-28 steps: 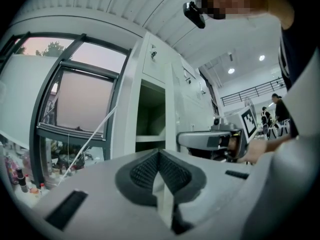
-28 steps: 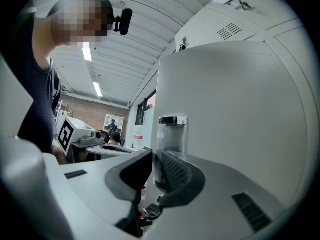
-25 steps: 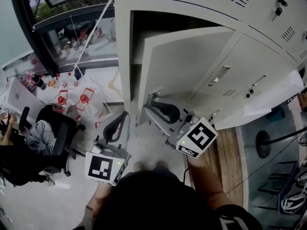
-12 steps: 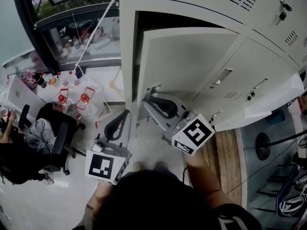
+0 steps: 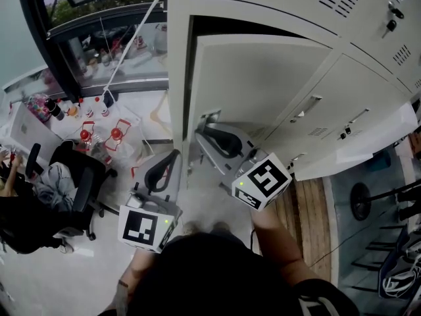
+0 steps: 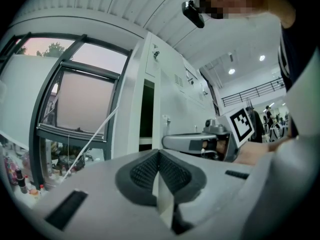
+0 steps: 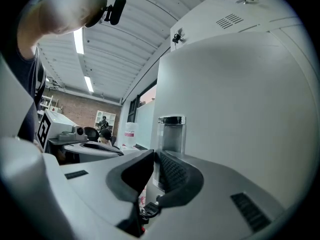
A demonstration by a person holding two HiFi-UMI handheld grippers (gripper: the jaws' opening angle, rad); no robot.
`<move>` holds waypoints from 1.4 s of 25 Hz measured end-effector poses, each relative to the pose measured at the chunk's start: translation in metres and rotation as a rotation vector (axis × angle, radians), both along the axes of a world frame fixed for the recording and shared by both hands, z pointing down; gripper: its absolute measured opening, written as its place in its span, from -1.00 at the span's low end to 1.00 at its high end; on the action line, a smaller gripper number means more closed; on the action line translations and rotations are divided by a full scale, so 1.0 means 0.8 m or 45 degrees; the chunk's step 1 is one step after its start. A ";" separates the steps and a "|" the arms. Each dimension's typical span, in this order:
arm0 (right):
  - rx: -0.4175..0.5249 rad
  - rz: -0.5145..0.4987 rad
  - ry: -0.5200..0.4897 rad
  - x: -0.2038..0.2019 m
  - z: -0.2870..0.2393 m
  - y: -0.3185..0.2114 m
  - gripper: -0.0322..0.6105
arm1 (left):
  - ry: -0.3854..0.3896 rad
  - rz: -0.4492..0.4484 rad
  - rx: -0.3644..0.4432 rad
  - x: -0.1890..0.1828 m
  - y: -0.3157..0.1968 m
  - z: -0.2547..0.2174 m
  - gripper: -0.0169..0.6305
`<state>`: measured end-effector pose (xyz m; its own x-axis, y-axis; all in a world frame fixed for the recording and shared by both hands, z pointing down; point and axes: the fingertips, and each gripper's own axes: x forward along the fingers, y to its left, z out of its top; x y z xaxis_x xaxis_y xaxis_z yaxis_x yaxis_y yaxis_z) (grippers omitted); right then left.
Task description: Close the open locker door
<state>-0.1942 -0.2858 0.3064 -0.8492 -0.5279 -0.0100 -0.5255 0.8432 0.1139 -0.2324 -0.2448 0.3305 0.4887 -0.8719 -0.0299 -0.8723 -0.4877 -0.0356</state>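
**Locker door** [image 5: 263, 78] swinging toward its frame [image 5: 176, 64]. Compared with a second ago, its free left edge is standing closer to the frame. Only a dark strip of compartment [image 5: 217, 26] is showing above it (closure judged well advanced, not complete).

The right gripper [image 5: 209, 129] is working at that free edge. Its jaws have just been closing and are now pinching the shiny latch tab [image 7: 171, 134], which is filling the slit between the pads. The left gripper [image 5: 173, 157] is idling nearer, left of the frame, jaws together on nothing.

The door is hiding the compartment's interior and its hinge side. How firmly the pads are biting is hard to judge.
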 end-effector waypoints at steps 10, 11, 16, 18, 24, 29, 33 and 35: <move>-0.013 0.069 -0.002 -0.007 0.000 -0.022 -0.76 | 0.000 -0.002 -0.008 -0.007 -0.007 0.000 -0.94; -0.015 0.076 -0.003 -0.007 0.000 -0.024 -0.76 | -0.001 -0.003 -0.011 -0.008 -0.007 0.001 -0.94; -0.019 0.105 0.000 -0.011 -0.001 -0.033 -0.76 | 0.009 -0.007 -0.012 -0.012 -0.010 0.002 -0.94; -0.025 0.121 0.000 -0.011 0.000 -0.037 -0.76 | 0.012 -0.005 -0.023 -0.012 -0.011 0.002 -0.95; -0.037 0.160 0.001 -0.012 0.001 -0.048 -0.77 | 0.008 -0.021 -0.021 -0.019 -0.016 0.004 -0.95; -0.053 0.192 0.001 -0.016 0.000 -0.056 -0.77 | 0.012 -0.019 -0.023 -0.020 -0.018 0.006 -0.94; -0.057 0.217 -0.002 -0.017 -0.001 -0.063 -0.77 | 0.012 -0.014 -0.022 -0.019 -0.020 0.006 -0.95; -0.059 0.228 -0.002 -0.017 0.000 -0.066 -0.77 | 0.011 -0.019 -0.031 -0.020 -0.021 0.006 -0.94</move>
<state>-0.2082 -0.3384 0.3061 -0.7417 -0.6705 0.0170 -0.6677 0.7405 0.0763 -0.2480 -0.2618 0.3353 0.4752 -0.8798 -0.0128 -0.8799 -0.4750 -0.0165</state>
